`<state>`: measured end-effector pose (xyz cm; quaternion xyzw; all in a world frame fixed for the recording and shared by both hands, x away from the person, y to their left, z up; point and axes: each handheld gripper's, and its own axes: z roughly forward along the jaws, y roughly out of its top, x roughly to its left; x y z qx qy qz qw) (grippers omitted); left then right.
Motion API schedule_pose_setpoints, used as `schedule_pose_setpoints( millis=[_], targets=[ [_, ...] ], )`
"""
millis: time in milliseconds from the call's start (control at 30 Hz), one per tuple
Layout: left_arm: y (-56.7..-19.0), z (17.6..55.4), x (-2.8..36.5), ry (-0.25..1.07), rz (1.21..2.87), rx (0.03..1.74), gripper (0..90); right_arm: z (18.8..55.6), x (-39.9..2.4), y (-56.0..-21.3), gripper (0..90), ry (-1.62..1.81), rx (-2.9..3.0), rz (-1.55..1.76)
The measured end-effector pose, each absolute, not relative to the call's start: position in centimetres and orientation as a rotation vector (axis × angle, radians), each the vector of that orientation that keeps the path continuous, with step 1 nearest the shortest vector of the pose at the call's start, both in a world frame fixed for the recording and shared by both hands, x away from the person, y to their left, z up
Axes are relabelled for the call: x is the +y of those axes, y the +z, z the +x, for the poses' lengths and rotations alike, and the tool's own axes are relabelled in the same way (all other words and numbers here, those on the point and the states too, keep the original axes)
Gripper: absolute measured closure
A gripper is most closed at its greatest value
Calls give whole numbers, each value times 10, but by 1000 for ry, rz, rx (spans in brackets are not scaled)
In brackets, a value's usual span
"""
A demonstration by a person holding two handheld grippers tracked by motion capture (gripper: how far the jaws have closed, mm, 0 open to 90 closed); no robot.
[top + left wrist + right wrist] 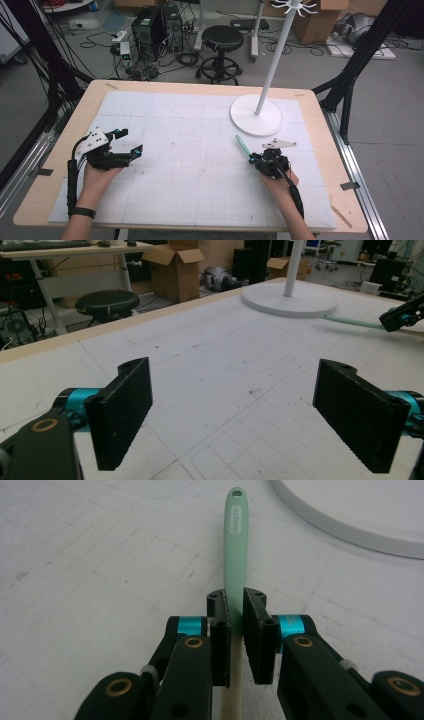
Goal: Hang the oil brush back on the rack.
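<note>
A utensil with a mint-green handle (243,145) lies low over the white mat, right of centre, its holed end pointing toward the stand's base. My right gripper (254,159) is shut on it. In the right gripper view the pads (222,630) clamp the utensil (236,545) where green turns to cream. My left gripper (131,141) rests at the mat's left side. Its jaws stand wide apart with only mat between them (232,405). The left gripper view also shows the green handle (350,322) and the right gripper (400,317) far off at the right.
A white stand with a round base (240,120) and a slanted pole rises at the back right of the gridded white mat (190,150). The mat lies on a wooden table (320,145). A black stool (222,40) and cables sit on the floor beyond.
</note>
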<state>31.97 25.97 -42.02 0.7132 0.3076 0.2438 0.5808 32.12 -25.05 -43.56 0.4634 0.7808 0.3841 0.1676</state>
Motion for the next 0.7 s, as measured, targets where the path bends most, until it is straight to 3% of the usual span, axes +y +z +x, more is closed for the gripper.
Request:
schedule_pose_setpoints(
  millis=[700],
  targets=[
    [-419,319,262,566,1662,718,167,320,-306,-390,825,1357,2002,1278]
  ],
)
